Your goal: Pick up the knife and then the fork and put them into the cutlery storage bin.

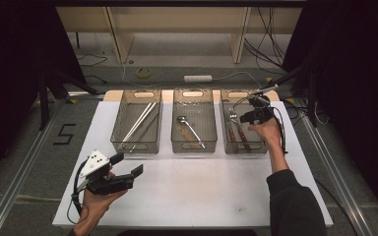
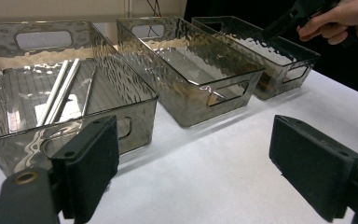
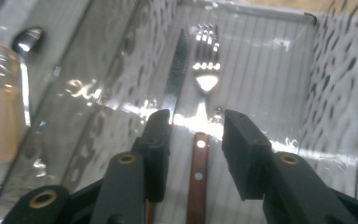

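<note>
Where claw (image 3: 193,154) straddles fork (image 3: 204,74), handle cut off

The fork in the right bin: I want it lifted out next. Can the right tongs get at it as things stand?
Probably yes. The right tongs hang open right over the fork, its handle between the jaws; only the knife lies close alongside.

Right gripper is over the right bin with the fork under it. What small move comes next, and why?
Probably lift the right gripper straight up out of the right bin. Its jaws stand apart, clear of the fork, which lies flat beside the knife, so it looks released.
</note>
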Demonstrator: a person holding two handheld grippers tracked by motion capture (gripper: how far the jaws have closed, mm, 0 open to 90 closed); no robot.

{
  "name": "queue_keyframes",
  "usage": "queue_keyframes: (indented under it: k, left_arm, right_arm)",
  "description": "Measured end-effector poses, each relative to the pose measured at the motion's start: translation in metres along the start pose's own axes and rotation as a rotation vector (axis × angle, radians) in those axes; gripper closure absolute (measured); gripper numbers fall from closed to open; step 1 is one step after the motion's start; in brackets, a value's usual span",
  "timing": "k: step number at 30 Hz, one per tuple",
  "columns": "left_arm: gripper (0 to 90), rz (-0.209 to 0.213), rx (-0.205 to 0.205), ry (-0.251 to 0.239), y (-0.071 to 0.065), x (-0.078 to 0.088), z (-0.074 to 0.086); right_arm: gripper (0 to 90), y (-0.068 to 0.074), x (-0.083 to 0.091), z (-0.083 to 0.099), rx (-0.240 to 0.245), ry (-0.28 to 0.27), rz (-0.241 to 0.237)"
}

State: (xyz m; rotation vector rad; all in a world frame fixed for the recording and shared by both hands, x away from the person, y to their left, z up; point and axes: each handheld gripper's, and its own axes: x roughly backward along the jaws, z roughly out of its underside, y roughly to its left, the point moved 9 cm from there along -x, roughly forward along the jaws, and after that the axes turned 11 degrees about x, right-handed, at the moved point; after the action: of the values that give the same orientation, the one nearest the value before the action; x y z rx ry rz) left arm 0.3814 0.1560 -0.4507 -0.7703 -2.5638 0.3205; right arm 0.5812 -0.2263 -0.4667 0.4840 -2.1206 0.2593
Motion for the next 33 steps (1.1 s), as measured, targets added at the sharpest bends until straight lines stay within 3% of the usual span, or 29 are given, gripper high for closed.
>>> queue_keyframes:
  k: [4,11,28,33]
  left_arm:
    - [15.5,0.000,0.001,0.000,0.000,0.000,0.000]
    - [15.5,0.000,0.003,0.000,0.000,-0.001,0.000]
    - [15.5,0.002,0.001,0.007,0.000,-0.001,0.001]
    - [15.5,0.005,0.002,0.008,-0.001,-0.001,0.001]
  right_arm:
    - [56.3,0.005,0.005,0.000,0.014,-0.011,-0.027]
    - [49.3,0.021,0.018,-0.003,0.054,-0.080,-0.088]
    - [39.4,0.050,0.036,0.004,0.116,-0.181,-0.131]
    - [36.9,0.064,0.045,0.009,0.133,-0.229,-0.169]
